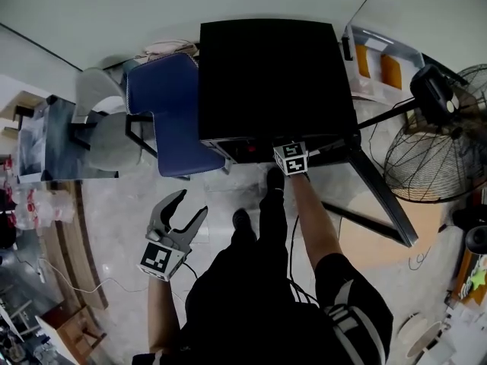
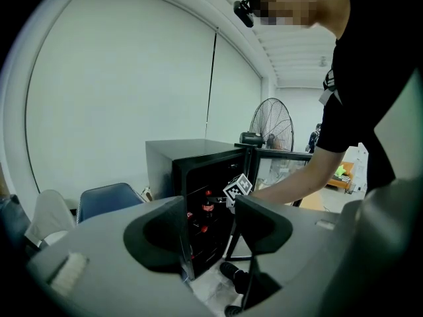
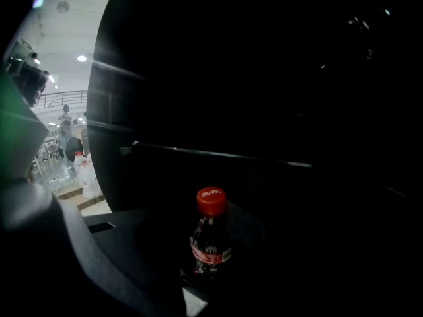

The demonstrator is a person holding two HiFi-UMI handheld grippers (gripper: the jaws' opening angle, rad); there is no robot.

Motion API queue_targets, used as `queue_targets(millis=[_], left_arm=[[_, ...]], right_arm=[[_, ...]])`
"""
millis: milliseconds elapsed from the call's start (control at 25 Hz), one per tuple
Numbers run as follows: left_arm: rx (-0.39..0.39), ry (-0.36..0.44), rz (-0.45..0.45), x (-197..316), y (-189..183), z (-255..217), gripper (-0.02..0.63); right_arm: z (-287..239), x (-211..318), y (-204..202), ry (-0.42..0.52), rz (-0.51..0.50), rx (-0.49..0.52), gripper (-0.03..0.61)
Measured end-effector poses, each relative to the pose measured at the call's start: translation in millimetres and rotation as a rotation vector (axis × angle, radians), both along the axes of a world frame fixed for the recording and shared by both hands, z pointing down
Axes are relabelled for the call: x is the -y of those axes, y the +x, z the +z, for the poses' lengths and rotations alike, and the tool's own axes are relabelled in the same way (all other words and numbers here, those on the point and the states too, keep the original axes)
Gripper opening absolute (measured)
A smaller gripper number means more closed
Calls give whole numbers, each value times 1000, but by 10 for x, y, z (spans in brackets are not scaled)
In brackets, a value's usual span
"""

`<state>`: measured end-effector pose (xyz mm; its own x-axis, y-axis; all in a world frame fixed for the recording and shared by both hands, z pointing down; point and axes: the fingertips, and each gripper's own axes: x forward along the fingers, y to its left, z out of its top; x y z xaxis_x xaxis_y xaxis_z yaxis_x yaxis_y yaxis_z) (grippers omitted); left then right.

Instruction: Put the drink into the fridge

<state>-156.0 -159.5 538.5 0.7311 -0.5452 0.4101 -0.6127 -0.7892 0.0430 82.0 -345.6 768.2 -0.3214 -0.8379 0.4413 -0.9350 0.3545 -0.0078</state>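
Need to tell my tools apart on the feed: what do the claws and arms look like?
The left claw has two grey curved jaws and a cube of black-and-white square markers behind them. The right claw bears a second cube; its jaws look dark. The top is black and short-sleeved, with white stripes on the right sleeve.

The fridge [image 1: 266,74] mouth is being flanked by its open door [image 1: 380,196] and a blue chair [image 1: 171,109]; the floor [image 1: 221,196] between is being left free.
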Motion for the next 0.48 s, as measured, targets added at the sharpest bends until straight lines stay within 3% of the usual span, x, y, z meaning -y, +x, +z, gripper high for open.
queue_targets(millis=[480], left_arm=[[6,-7,-2,-111,-65,38,238]], right_arm=[[66,-34,43,-10,29,16,163]])
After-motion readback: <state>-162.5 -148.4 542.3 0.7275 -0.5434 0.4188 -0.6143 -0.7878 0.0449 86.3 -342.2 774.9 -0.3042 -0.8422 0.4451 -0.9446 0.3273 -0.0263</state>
